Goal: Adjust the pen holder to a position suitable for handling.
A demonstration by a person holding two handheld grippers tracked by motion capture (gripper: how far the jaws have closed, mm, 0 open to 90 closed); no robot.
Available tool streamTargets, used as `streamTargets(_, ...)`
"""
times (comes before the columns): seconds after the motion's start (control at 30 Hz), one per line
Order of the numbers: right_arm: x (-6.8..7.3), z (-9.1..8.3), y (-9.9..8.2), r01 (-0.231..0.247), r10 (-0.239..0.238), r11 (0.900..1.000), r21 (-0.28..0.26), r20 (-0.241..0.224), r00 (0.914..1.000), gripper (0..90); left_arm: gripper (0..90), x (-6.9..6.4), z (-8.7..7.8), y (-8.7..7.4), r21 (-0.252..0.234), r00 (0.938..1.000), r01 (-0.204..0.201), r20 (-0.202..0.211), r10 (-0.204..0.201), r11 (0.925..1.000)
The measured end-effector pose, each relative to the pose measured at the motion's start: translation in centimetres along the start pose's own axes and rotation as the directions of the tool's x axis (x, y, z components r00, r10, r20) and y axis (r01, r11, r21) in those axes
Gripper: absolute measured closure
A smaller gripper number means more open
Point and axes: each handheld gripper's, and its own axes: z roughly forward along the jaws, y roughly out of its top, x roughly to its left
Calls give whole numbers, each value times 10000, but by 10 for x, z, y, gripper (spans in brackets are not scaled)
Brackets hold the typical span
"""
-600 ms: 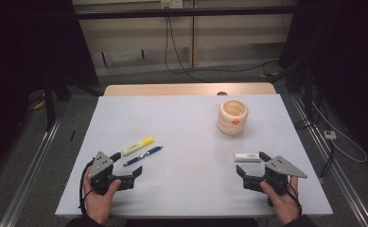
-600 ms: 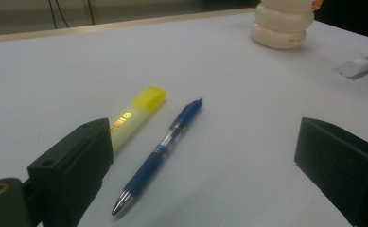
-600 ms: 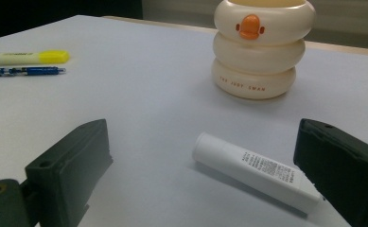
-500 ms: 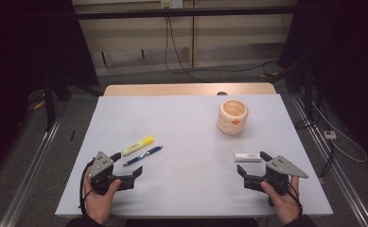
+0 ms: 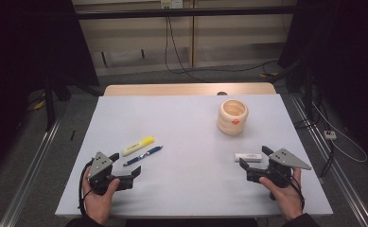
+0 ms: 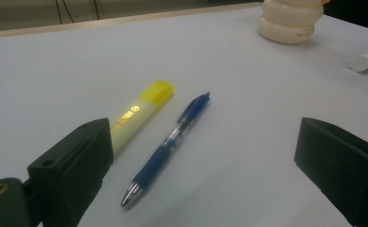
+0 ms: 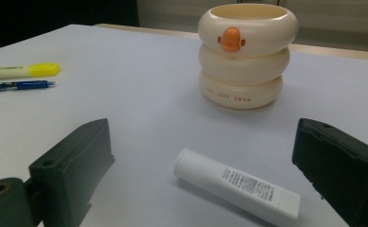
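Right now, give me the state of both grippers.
Left gripper: jaws open, empty, facing the blue ballpoint pen.
Right gripper: jaws open, empty, facing the white plastic tube.

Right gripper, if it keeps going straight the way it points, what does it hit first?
Probably the white tube, lying flat just ahead between the open jaws of the right gripper. The cream holder stands farther on.

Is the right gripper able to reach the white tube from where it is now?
Probably yes. The right gripper has open jaws, and the white tube lies just ahead on the bare table, with nothing between them.
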Motion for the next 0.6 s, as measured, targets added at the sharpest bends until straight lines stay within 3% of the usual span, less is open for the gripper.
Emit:
streamTargets(0.3,-7,12,15,-12,12,10000,11,117,9999,53,53,0,0,0,31,9999,-67,83,67,10000)
streamTargets(0.43,-10,21,24,259,-259,9997,-5,87,9996,58,53,1,0,1,51,9999,-65,84,65,10000)
streamTargets(0.6,-17,33,33,-67,66,9992,397,28,10000,66,53,-2,2,2,89,9991,-290,318,287,9995)
